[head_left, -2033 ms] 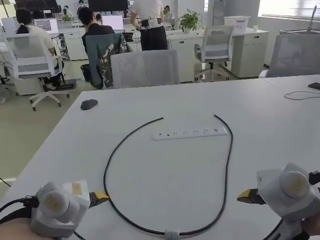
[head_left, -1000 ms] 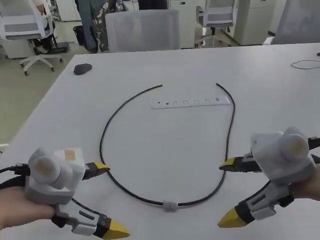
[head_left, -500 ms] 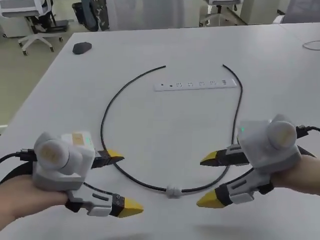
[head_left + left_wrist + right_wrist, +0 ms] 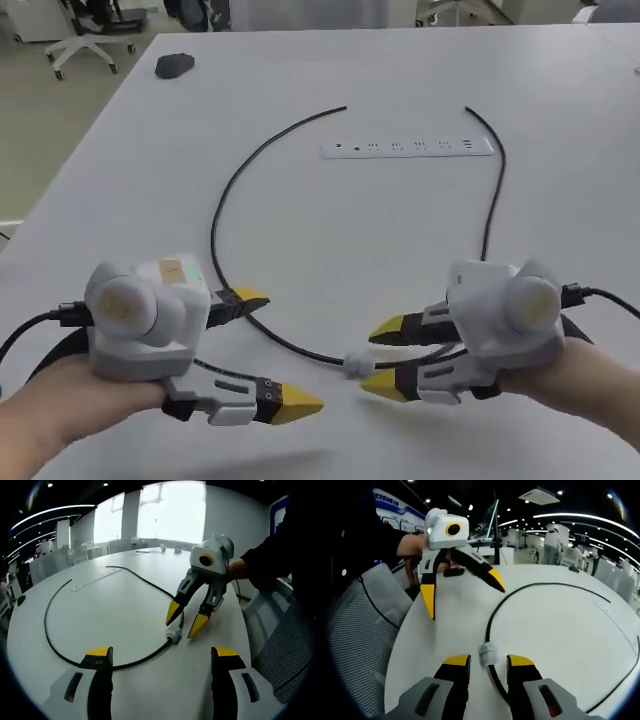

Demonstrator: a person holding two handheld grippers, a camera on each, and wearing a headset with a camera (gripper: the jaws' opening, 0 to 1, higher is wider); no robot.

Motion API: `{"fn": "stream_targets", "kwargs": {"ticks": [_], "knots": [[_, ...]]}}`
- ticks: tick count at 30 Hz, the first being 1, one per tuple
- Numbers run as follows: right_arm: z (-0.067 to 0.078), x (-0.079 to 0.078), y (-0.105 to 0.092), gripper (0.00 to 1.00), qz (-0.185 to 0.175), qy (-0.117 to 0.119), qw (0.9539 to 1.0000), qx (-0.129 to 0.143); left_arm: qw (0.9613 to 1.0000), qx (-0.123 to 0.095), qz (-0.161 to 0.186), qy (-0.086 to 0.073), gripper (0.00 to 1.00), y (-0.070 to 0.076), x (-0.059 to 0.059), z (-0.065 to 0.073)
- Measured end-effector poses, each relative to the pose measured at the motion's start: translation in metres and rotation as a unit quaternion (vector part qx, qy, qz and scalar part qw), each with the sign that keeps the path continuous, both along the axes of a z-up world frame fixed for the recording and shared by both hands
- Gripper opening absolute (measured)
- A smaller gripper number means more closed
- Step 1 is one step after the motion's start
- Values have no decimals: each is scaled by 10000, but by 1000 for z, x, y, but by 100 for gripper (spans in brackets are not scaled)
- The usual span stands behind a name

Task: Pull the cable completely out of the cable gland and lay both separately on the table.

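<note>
Cable gland (image 4: 356, 365) on the table (image 4: 330, 240), threaded on the cable (image 4: 225, 200), framed by the parted jaws of the right gripper (image 4: 375, 358), not pinched yet, so probably lining up a grab. Left gripper (image 4: 288, 352) spread wide just beside, likely there to hold cable.

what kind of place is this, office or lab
Most likely an open-plan office: a white table with a power strip and a computer mouse on it, a wheeled office chair on the floor beside it, and ceiling strip lights overhead.
</note>
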State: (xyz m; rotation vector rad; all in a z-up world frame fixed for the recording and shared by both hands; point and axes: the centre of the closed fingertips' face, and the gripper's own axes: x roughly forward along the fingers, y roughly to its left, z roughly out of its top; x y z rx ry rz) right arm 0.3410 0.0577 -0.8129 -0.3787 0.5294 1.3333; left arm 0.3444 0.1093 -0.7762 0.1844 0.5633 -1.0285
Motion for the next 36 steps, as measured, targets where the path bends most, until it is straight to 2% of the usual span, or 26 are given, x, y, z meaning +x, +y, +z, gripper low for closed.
{"fn": "stream_targets", "kwargs": {"ticks": [3,5,6,9,13,14,15,18,19,20,22,24,26,27,29,30,31,32,34,35,36], "knots": [[-2,-1,2,25,25,-31,10000,33,9999,104,-74,-113,77,-1,-4,-3],[-4,-2,3,24,63,-12,10000,5,9999,63,-93,50,73,-2,-8,-5],[-6,-1,2,22,82,-103,9999,-45,9998,14,-92,163,71,-3,-10,-6],[-6,1,2,18,75,-111,9999,-44,9997,-86,-143,150,68,-7,-9,-3],[-8,5,1,9,64,-237,9996,-102,9987,-456,-139,189,69,-16,-6,9],[-8,8,0,9,47,-330,9993,-139,9987,-448,-140,176,69,-16,-6,9],[-9,7,0,8,68,-286,9995,-138,9989,-423,-142,161,68,-16,-5,8],[-9,6,-1,8,53,-217,9996,-147,9985,-460,-142,274,66,-19,-7,8],[-7,2,-1,8,105,-175,9997,-135,9983,-490,-142,294,67,-20,-7,9],[-3,-3,-2,8,182,-176,9996,-123,9974,-628,-155,328,68,-25,-10,13],[9,-13,-3,8,347,-108,9993,-23,9963,-796,-184,250,70,-31,-12,21],[26,-25,-4,8,500,-125,9986,109,9966,-760,-261,195,69,-35,-14,21],[37,-36,-6,8,682,-207,9974,104,9957,-779,-359,352,65,-40,-19,20],[41,-41,-8,8,751,-240,9969,82,9939,-883,-435,500,63,-45,-24,22],[47,-49,-10,8,883,-379,9954,63,9890,-1186,-509,721,61,-53,-31,29],[51,-55,-12,8,964,-403,9945,39,9836,-1432,-636,895,61,-59,-38,36],[56,-60,-13,8,1025,-493,9935,14,9807,-1573,-713,921,60,-64,-42,40],[59,-63,-14,8,1055,-522,9930,23,9822,-1436,-810,902,58,-65,-46,37],[65,-71,-15,8,1136,-580,9918,37,9815,-1357,-951,960,51,-70,-54,35],[67,-73,-16,8,1163,-619,9913,30,9805,-1333,-1040,999,47,-71,-59,34],[69,-75,-16,8,1196,-663,9906,17,9775,-1424,-1139,1060,43,-74,-65,36]]}}
